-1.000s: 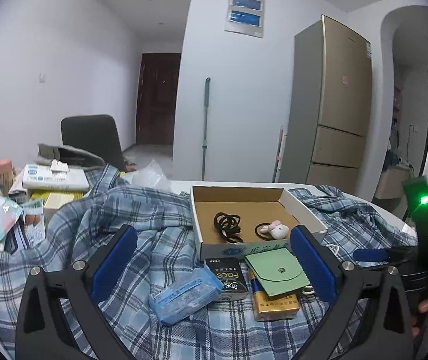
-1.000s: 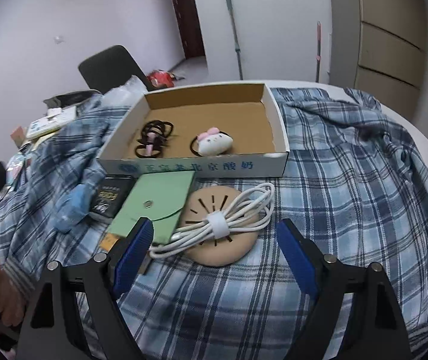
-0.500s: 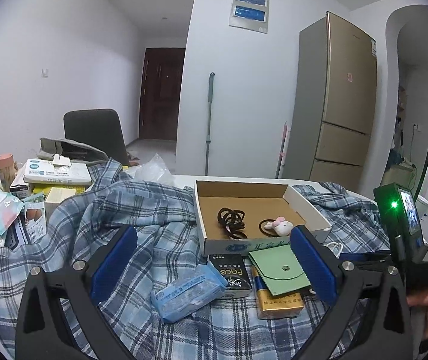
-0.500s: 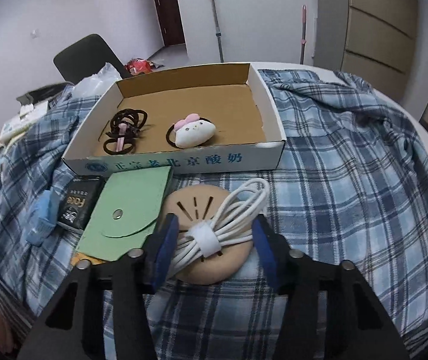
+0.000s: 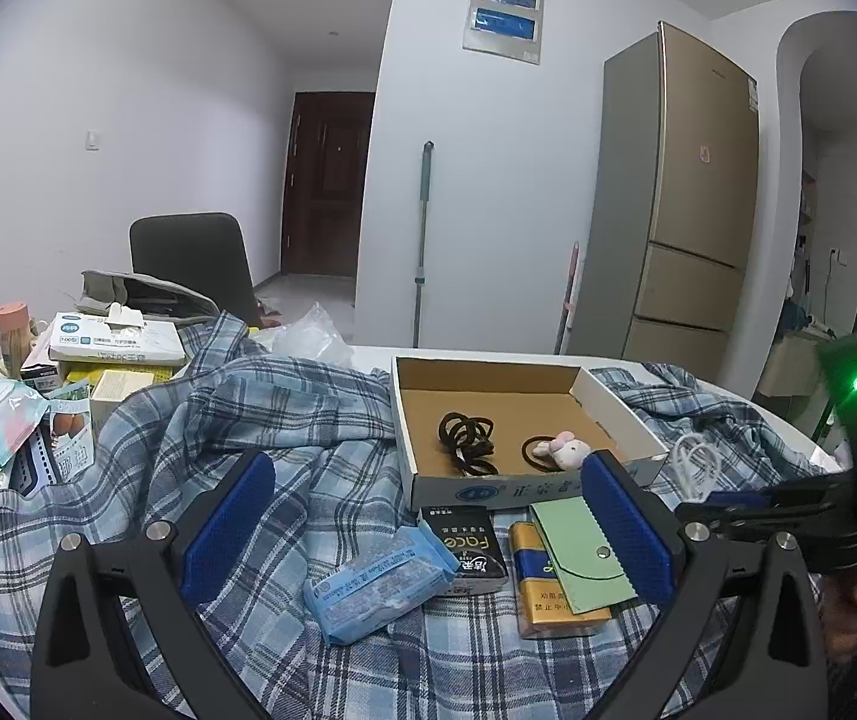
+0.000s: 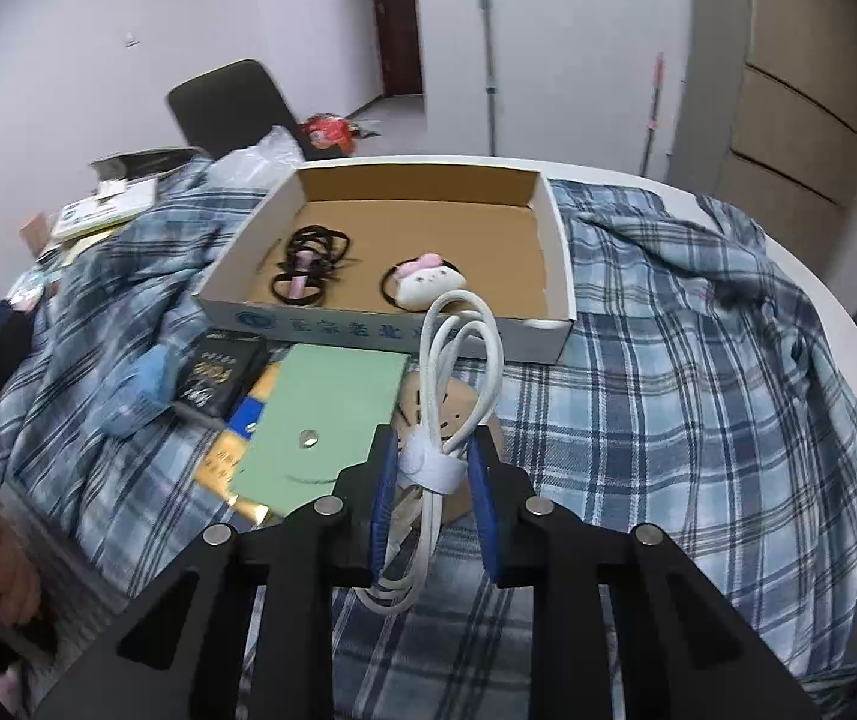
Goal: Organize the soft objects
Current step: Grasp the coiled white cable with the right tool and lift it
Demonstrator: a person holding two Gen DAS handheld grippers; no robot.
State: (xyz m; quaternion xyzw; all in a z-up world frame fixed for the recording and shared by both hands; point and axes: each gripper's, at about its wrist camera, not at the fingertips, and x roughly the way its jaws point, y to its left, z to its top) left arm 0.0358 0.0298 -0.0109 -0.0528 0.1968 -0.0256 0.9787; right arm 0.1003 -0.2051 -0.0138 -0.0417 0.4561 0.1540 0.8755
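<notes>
Right gripper (image 6: pixel 433 483), jaws just closed, clamped on coiled white cable bundle (image 6: pixel 455 372) at its white strap, above round tan slotted disc (image 6: pixel 449 414) on blue plaid cloth (image 6: pixel 698 396). Left gripper (image 5: pixel 428 525) spread apart, empty. Shallow cardboard box (image 6: pixel 554 252) holds black hair ties (image 6: pixel 308 261) and white-pink plush hair tie (image 6: pixel 428 282).

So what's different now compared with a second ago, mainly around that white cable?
The right claw has just been closing and now pinches the coiled white cable at its strap, raising it off the tan round pad. The left claw stays open over the shirt. The hair ties and plush tie remain in the cardboard box.
</notes>
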